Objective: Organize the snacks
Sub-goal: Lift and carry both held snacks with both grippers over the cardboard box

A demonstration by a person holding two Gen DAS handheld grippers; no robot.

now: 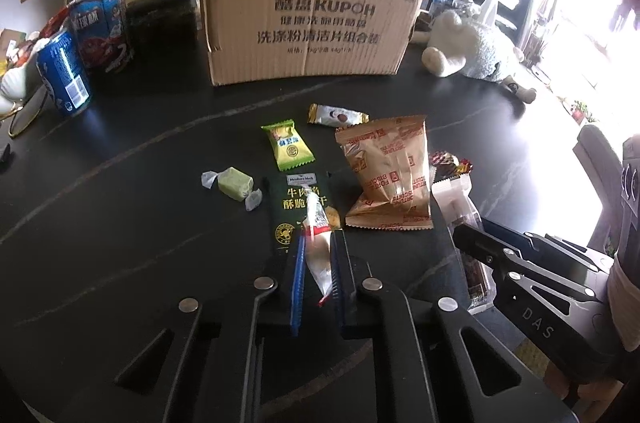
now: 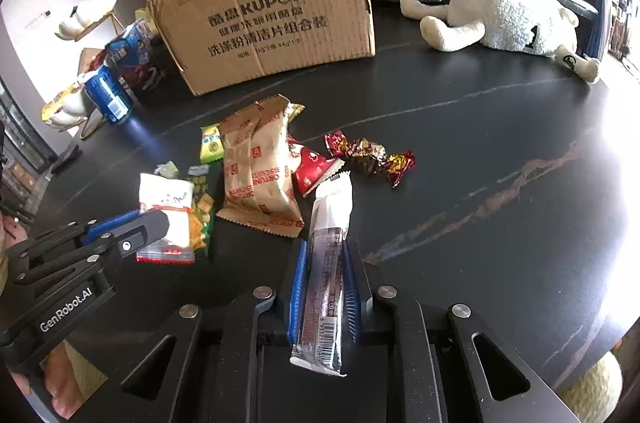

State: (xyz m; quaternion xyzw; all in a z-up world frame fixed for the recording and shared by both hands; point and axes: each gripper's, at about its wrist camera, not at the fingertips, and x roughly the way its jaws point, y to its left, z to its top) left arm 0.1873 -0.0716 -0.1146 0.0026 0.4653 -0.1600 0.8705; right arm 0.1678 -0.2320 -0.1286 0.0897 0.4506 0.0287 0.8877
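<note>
A white packet [image 1: 318, 247] is clamped in the left claw [image 1: 316, 243], a bar [image 2: 326, 263] in the right claw [image 2: 325, 255]. Other snacks remain loose on the tabletop [image 1: 140, 223]; sorting is judged barely begun.

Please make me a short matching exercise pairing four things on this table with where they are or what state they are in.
Things:
1. white packet
2. long bar
3. box
4. can

Places or states:
A. stands upright behind the snacks
B. clamped in the right gripper
C. stands far left, beside a blue carton
D. clamped in the left gripper

Pairs: 1-D, 2-B, 3-A, 4-C
</note>
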